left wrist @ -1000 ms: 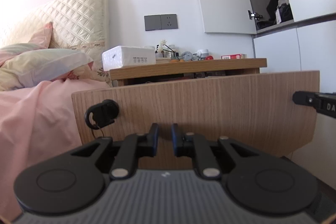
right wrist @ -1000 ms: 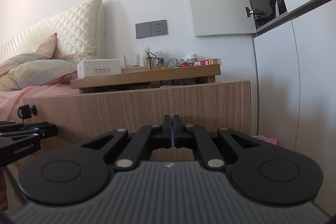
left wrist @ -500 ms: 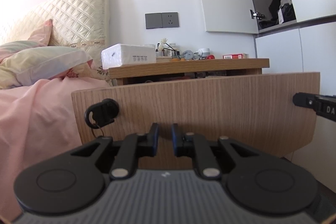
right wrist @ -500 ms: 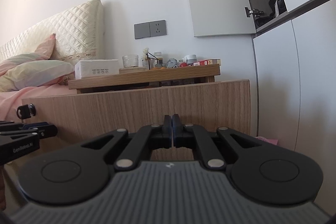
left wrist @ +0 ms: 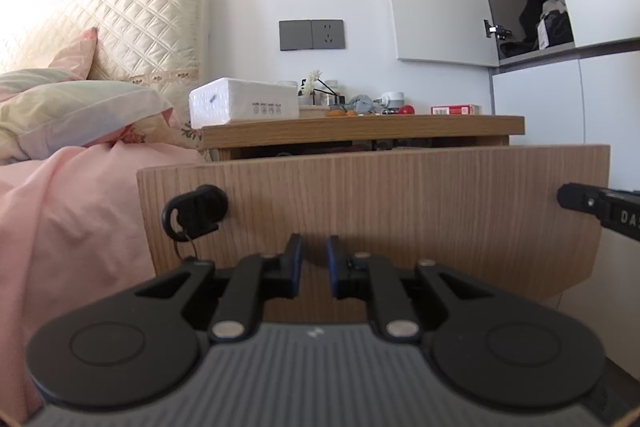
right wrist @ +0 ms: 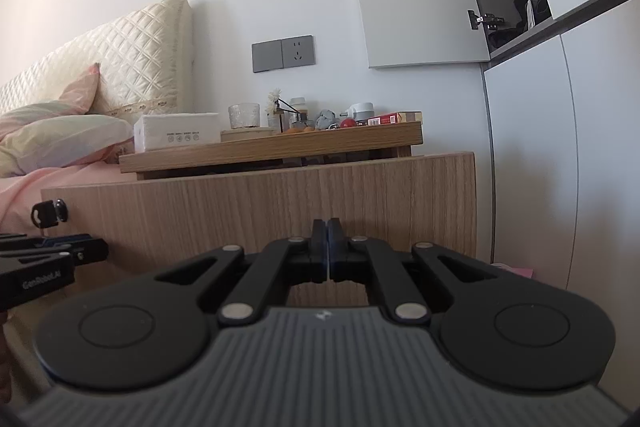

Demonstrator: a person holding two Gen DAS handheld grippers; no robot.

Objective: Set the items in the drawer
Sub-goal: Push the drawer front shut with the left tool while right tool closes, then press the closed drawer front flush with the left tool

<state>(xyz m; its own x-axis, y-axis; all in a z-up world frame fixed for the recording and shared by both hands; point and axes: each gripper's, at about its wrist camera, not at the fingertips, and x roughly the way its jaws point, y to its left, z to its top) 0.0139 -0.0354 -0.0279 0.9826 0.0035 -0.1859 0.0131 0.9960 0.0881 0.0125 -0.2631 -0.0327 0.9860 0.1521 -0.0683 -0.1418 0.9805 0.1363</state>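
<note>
Wood-grain drawer front [left wrist: 400, 211] stands pulled out from under the bedside worktop [left wrist: 360, 131], its inside hidden from both low cameras, a key [left wrist: 196, 211] in the lock at its left end. Both tools face the panel empty: the left gripper [left wrist: 314, 267] with jaws a narrow gap apart, the right gripper [right wrist: 327, 251] with jaws pressed together on nothing. Likely candidates for stowing sit above: a white tissue box [right wrist: 178, 131], a red-and-white carton [right wrist: 394, 117], small clutter. A pink-covered bed [left wrist: 72, 203] lies just beside.
</note>
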